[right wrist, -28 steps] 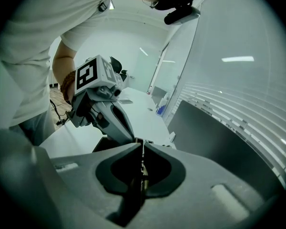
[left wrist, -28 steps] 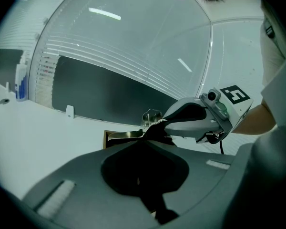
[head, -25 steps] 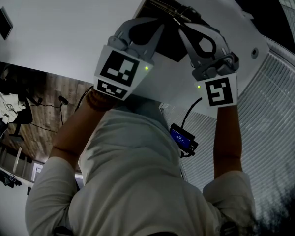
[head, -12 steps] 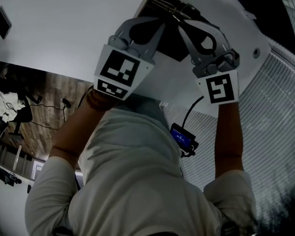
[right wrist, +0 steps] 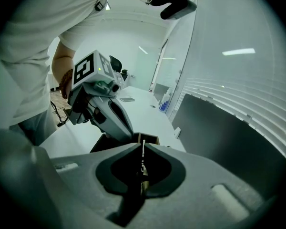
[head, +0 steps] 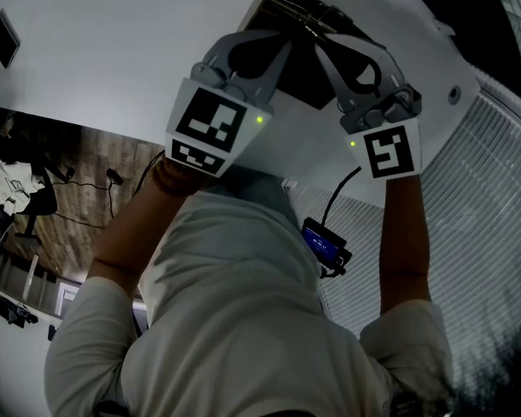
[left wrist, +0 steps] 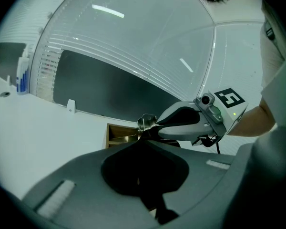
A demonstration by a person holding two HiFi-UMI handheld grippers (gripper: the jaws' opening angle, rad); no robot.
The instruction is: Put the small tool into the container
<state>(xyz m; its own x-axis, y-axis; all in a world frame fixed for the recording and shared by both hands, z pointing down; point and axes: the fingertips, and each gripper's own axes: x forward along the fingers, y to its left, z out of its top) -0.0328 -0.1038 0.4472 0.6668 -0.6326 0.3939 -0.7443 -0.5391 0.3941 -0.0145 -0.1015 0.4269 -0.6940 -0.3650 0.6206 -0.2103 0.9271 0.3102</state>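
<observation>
From the head view, the container [head: 302, 75], a dark open box, lies at the far side of a white table [head: 113, 50], and both grippers reach in over it: the left gripper [head: 280, 42] over its left half, the right gripper [head: 319, 38] over its right half, tips close together. Left of the container a flat dark slab [head: 4, 38] lies on the table, well apart from it. Nearer than the container, past the table edge, a small black device with a blue screen [head: 323, 243] hangs on a cable. Window blinds [head: 491, 198] fill the space right of the container, and a wood floor [head: 78, 172] shows below the table's left edge. In the left gripper view its own jaws stand together, with nothing to make out between them. Just beyond them the right gripper holds the small tool [left wrist: 145, 122], a shiny metal piece, above the container's brown wall. Behind the container a dark panel [left wrist: 109, 87] runs under the blinds, and a blue-and-white bottle [left wrist: 21, 75] stands far to its left. In the right gripper view its jaws are clamped on the thin tool, which stands edge-on between them just above the container's rim, the left gripper's tip beside it.
</observation>
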